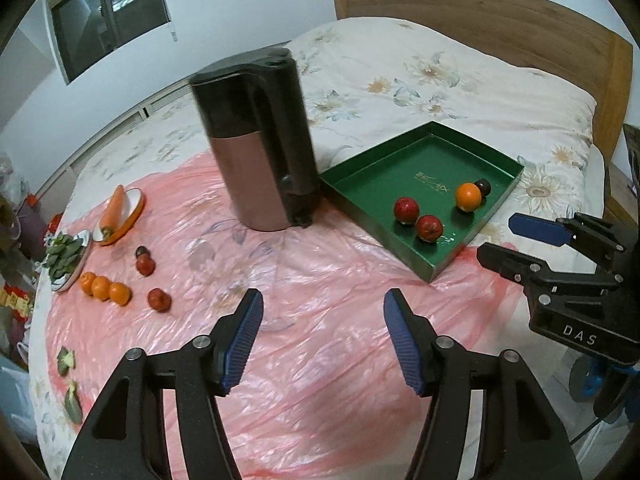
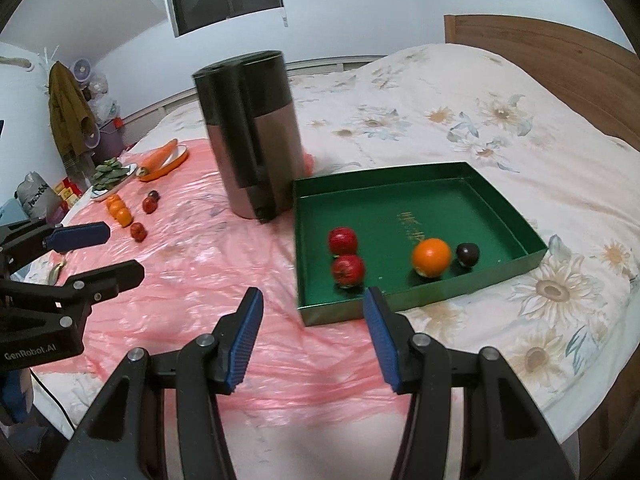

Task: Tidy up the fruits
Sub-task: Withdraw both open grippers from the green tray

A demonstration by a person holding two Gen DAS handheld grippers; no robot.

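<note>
A green tray [image 1: 400, 168] [image 2: 400, 208] lies on the bed. It holds two red fruits [image 1: 406, 210] [image 2: 343, 241], an orange [image 1: 468, 197] [image 2: 431, 257] and a small dark fruit [image 1: 483, 187] [image 2: 467, 254]. On the pink plastic sheet at the left lie three oranges [image 1: 105, 288] [image 2: 119, 210], two red fruits [image 1: 159, 300] [image 2: 138, 232] and a dark one [image 1: 142, 251]. My left gripper [image 1: 324, 300] [image 2: 123, 252] hangs open over the bare sheet, holding nothing. My right gripper [image 2: 313, 296] [image 1: 498, 236] is open and empty just before the tray's near corner.
A tall dark and copper kettle [image 1: 256, 140] [image 2: 252, 132] stands between the loose fruit and the tray. At the far left sit a carrot on a plate [image 1: 114, 208] and a plate of greens [image 1: 64, 256]. Cucumber pieces [image 1: 66, 360] lie near the sheet's left edge.
</note>
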